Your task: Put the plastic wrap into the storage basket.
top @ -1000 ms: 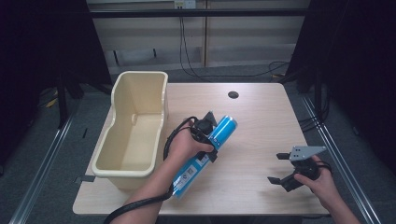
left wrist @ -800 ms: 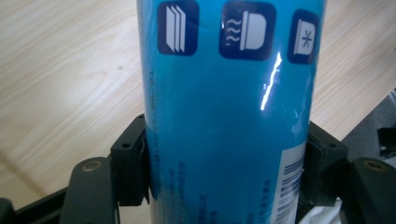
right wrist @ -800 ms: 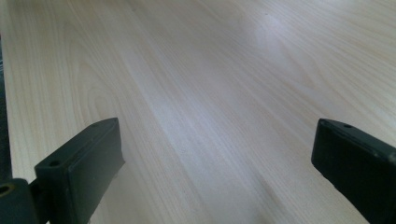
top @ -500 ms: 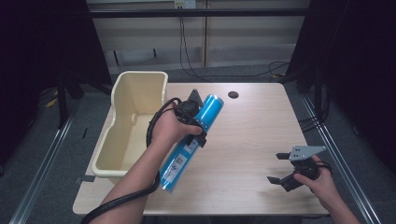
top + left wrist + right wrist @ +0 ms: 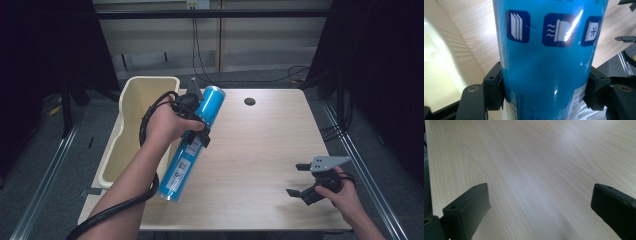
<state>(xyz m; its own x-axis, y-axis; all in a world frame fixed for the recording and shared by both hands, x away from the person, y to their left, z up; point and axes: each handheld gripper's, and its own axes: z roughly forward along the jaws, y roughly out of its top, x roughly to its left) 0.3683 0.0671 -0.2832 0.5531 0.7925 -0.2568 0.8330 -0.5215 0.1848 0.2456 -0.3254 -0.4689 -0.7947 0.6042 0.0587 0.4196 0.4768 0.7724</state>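
— What do we have at the bench (image 5: 260,150)?
— Our left claw (image 5: 196,125) clamps a tall blue tube (image 5: 192,145) across its middle, jaws pressed to both sides, the tube lifted and tilted beside the cream bin (image 5: 131,130).
— And our right claw (image 5: 314,181)?
— Wide apart and holding nothing, low over the wood.
— How do we carry it well?
— We judge the load end-heavy: keep the squeeze firm, swing slowly, and clear the bin's rim.

The blue can (image 5: 546,62) carries three dark-blue square pictograms, stacked sheets, wavy lines against a panel and a snowflake, and a white barcode label (image 5: 180,167) lower down, its print too small to read
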